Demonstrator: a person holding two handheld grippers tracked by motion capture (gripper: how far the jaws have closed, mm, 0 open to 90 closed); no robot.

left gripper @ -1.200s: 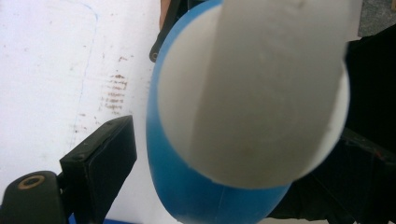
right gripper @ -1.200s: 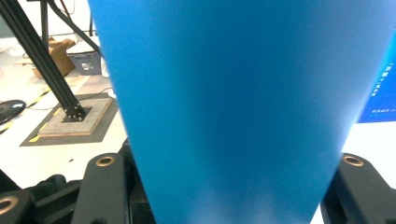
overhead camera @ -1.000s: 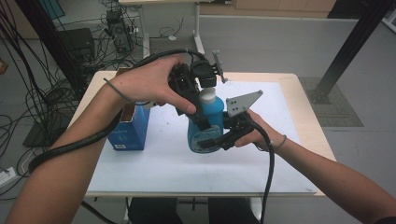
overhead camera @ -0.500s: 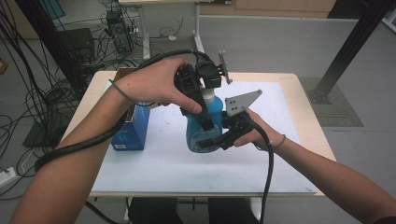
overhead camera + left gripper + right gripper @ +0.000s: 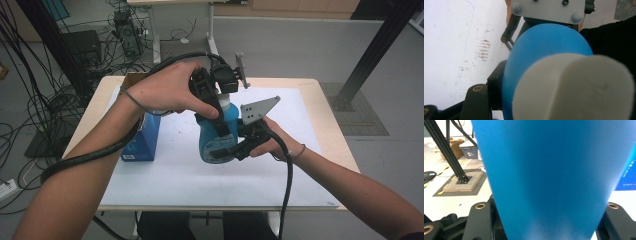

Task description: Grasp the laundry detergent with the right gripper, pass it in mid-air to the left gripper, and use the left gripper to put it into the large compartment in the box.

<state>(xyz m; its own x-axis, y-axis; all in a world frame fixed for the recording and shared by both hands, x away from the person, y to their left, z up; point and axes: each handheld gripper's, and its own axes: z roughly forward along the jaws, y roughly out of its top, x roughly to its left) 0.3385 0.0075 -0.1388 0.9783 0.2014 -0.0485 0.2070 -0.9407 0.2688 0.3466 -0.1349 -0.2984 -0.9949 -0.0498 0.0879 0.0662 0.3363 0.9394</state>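
A blue plastic bottle with a white cap (image 5: 216,137) is held upright near the middle of the desk (image 5: 320,107), on the white sheet covering the desktop.

The right gripper (image 5: 226,150) is clamped across the bottle's lower body; in the right gripper view the blue wall is pinched between both black jaws.

The left gripper (image 5: 220,127) has been brought down from above, and its jaws have just been closing on the white cap (image 5: 574,87), now gripped at the bottle's top.

A blue cardboard box (image 5: 142,140) is seen toward the desk's left edge, untouched.

Judged progress: bracing and cap grip are done; the cap appears seated, so twisting and lifting it off are judged to be left.
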